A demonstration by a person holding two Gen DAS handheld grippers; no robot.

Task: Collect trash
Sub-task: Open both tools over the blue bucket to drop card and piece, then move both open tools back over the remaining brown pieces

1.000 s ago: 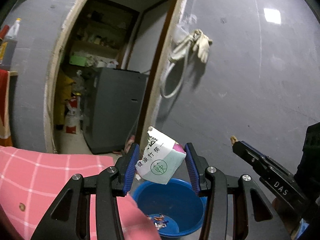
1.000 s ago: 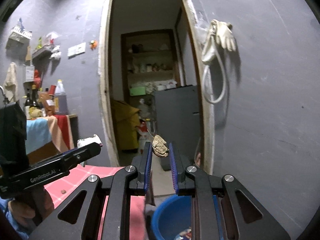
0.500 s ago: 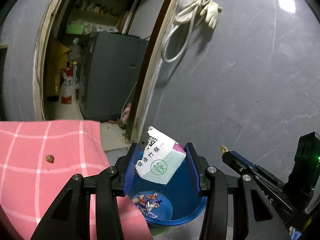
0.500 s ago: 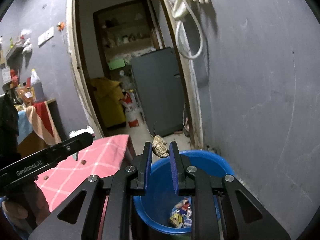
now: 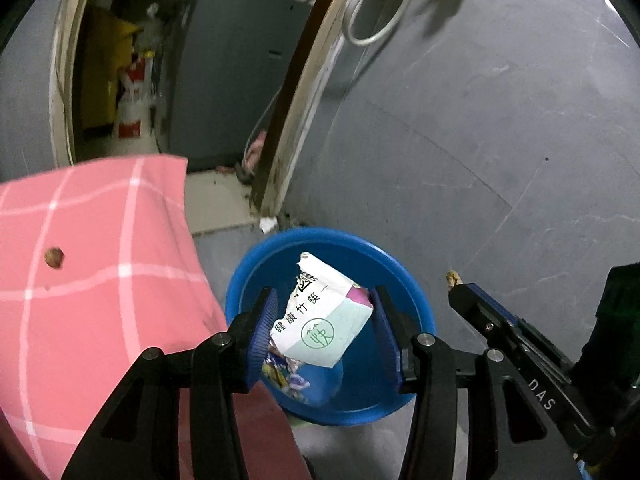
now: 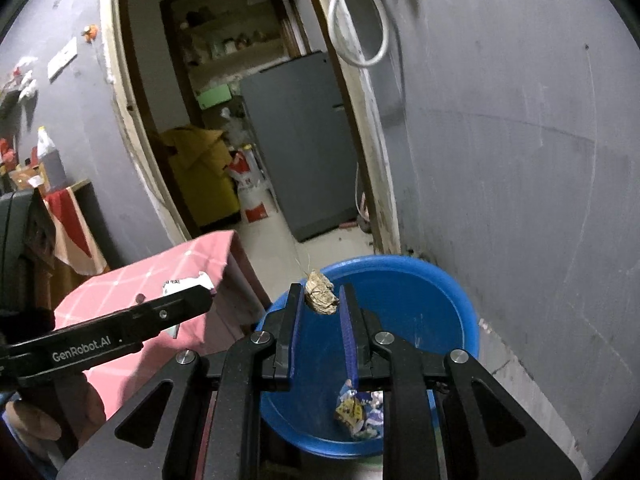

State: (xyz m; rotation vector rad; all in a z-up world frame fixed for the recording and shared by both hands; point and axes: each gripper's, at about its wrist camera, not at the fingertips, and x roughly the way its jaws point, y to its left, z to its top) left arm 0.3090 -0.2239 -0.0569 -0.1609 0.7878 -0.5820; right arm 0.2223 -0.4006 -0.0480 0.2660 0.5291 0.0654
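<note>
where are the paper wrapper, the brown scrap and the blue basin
paper wrapper (image 5: 320, 328): left wrist view, on its printed face
brown scrap (image 6: 321, 298): right wrist view, on its crumpled middle
blue basin (image 6: 440, 304): right wrist view, on its inner wall

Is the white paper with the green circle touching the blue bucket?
Apart. The left wrist view shows the paper wrapper pinched in the left tool, hanging above the blue bucket, clear of its rim and floor.

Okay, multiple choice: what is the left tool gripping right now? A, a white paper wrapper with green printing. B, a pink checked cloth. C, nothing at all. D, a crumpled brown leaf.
A: the left tool is shut on the white paper wrapper with green printing, held above the round blue plastic basin.
</note>
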